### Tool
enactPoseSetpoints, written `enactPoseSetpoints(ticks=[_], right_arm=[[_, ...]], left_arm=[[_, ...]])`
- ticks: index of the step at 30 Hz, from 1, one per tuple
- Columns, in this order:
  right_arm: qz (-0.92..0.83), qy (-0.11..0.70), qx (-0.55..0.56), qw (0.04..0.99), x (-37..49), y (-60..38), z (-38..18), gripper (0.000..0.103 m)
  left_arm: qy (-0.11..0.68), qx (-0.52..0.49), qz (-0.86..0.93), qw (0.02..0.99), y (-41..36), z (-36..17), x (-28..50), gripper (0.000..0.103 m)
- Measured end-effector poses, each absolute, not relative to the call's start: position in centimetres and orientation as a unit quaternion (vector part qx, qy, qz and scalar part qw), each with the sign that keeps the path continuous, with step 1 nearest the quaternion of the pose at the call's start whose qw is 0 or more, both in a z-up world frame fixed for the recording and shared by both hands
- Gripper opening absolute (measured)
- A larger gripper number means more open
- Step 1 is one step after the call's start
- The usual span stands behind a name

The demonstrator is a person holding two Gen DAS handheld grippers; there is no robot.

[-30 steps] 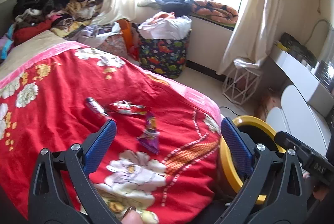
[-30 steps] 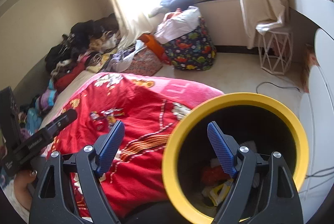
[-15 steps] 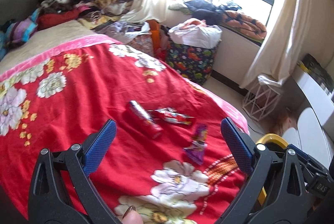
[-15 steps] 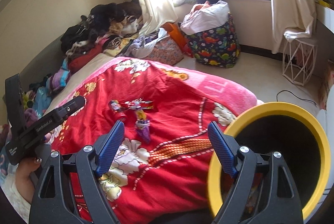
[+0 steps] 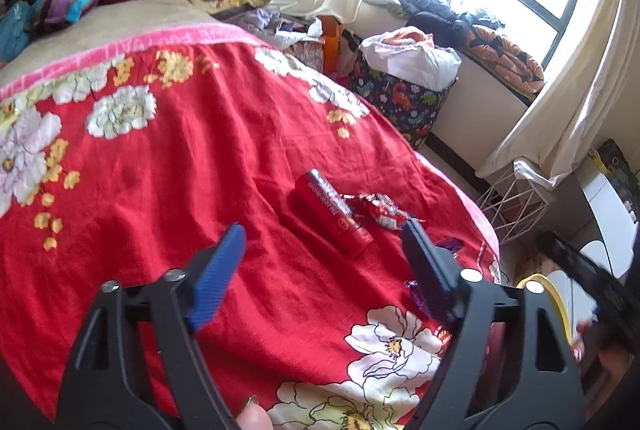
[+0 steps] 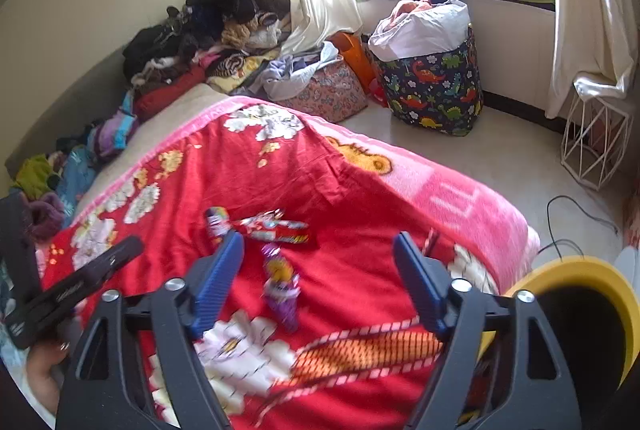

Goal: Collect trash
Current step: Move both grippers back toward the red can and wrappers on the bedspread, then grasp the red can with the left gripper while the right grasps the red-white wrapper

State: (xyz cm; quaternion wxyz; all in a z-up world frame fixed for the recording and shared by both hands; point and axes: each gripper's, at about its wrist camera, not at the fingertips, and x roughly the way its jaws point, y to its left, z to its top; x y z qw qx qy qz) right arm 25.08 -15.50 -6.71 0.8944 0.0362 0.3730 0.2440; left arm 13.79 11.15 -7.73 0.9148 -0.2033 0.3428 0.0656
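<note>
1. The left gripper [image 5: 322, 252], black with blue ribbed pads, hovers over a red blanket with white and yellow flowers [image 5: 168, 169] that covers the bed. Its two fingers stand wide apart and hold nothing.
2. Just ahead of the left gripper lies a red cylindrical tube with silver print [image 5: 333, 216], on its side on the blanket. Its far end touches a crumpled red and white candy wrapper [image 5: 382, 209].
3. A purple foil wrapper [image 5: 448, 244] is mostly hidden behind the right finger of the left gripper; only small parts of it show in this view.
4. The right gripper [image 6: 318, 262], of the same black and blue kind, is also spread open and empty. It is above the blanket, near the edge of the bed.
5. In the right wrist view the purple foil wrapper [image 6: 282, 286] lies between the two fingers, on the blanket, and nothing touches it. The candy wrapper [image 6: 276, 226] and the tube [image 6: 218, 222] lie a little farther away, beside each other.
6. The round black bin with a yellow rim [image 6: 592, 270] stands beside the bed, at the right edge of the right wrist view. In the left wrist view only a small piece of its rim [image 5: 554, 294] shows.
7. On the floor by the window stand a dark fabric basket with a dinosaur pattern [image 6: 436, 85] and a white wire stool [image 6: 596, 145].
</note>
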Motion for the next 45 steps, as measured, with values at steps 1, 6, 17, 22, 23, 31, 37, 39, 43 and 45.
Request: enactPoseSetpoints(ticks=[1,6,17,22,23,31,37,39,43,45], right_arm=[[0.244,0.375,0.029,0.894,25.7,-15.2,-7.0,0.068],[0.258,0.409,-0.013,0.875,29.4,-13.2,-9.6,0.056],[0.332,0.456,-0.071,0.823,32.6,-8.6,-14.6,0.050],[0.347,0.467,-0.080,0.809,33.2,-7.6,-16.0,0.046],[0.351,0.468,-0.078,0.807,33.3,-7.4,-16.2,0.043],[0.366,0.464,-0.053,0.805,32.6,-7.8,-16.8,0.012],[0.334,0.452,0.011,0.827,31.3,-11.6,-15.3,0.008],[0.321,0.450,0.033,0.833,30.7,-13.2,-14.8,0.008],[0.297,0.440,0.054,0.846,28.6,-15.9,-13.7,0.008],[0.294,0.432,0.063,0.850,27.4,-16.9,-13.2,0.008]], left_arm=[[0.346,-0.205,0.064,0.913,11.2,-8.0,13.8,0.063],[0.363,-0.221,0.054,0.904,11.3,-9.5,14.7,0.054],[0.390,-0.248,0.038,0.886,11.2,-12.0,17.4,0.051],[0.402,-0.262,0.027,0.877,11.0,-12.9,18.9,0.051],[0.405,-0.262,0.026,0.876,11.0,-13.1,19.1,0.051],[0.415,-0.288,0.028,0.862,11.6,-14.4,20.8,0.048],[0.416,-0.301,0.027,0.858,11.8,-14.7,21.7,0.042],[0.418,-0.307,0.026,0.854,11.7,-14.8,22.1,0.041],[0.422,-0.317,0.027,0.849,11.4,-15.0,22.8,0.037],[0.434,-0.319,0.031,0.842,11.1,-15.3,23.3,0.037]])
